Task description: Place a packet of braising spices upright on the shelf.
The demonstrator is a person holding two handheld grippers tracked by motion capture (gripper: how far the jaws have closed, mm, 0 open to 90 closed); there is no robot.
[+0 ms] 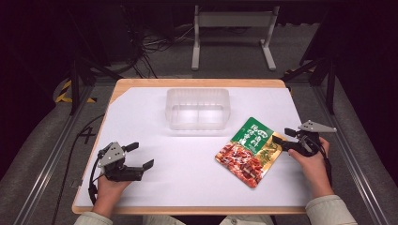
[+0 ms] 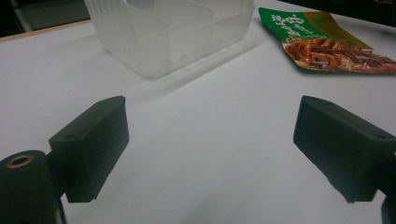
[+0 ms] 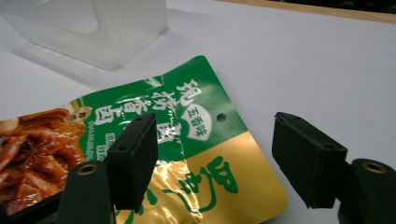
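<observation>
Green food pouch (image 1: 249,151) is not yet grasped; right gripper (image 1: 283,139) is held unclenched at its edge, clear container (image 1: 197,108) unfilled.

A wooden table (image 1: 117,89) under a white sheet (image 1: 187,164) — on it a clear tub (image 1: 197,108) and food pouch (image 1: 248,151).

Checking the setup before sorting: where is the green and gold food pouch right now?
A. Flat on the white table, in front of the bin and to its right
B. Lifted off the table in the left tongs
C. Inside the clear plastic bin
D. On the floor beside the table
A: the food pouch lies flat on the white table, outside the clear plastic bin, by the open right tongs.
</observation>
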